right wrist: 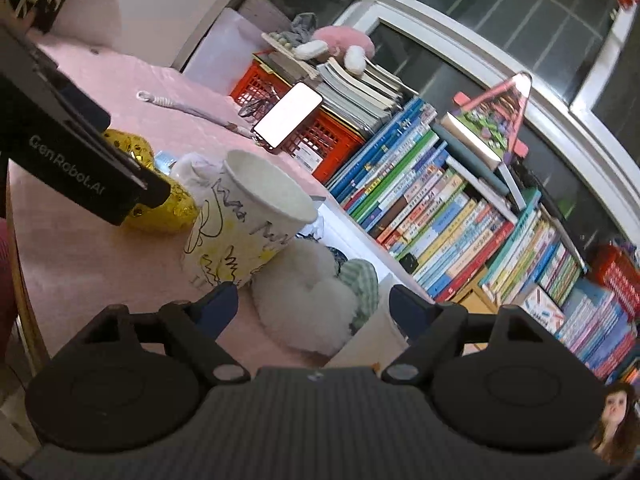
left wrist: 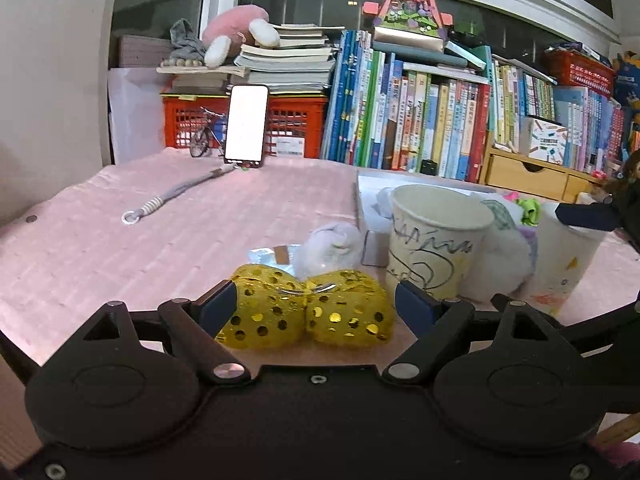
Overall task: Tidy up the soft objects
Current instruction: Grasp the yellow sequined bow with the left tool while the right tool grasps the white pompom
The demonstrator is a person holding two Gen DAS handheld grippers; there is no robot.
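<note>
Gold sequinned bow [left wrist: 306, 312], puffy, between spread left tool [left wrist: 316, 304] fingers.

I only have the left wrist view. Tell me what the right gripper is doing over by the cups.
Observer: The right gripper is open; a white fluffy toy sits just ahead between its fingers, and the pads are not pressing on it.
Operator: Report what is behind that toy.
Observer: A green checked soft piece lies against its far side.
Operator: Check inside the scribbled cup.
Observer: The scribbled paper cup looks empty, as far as its inside shows.
</note>
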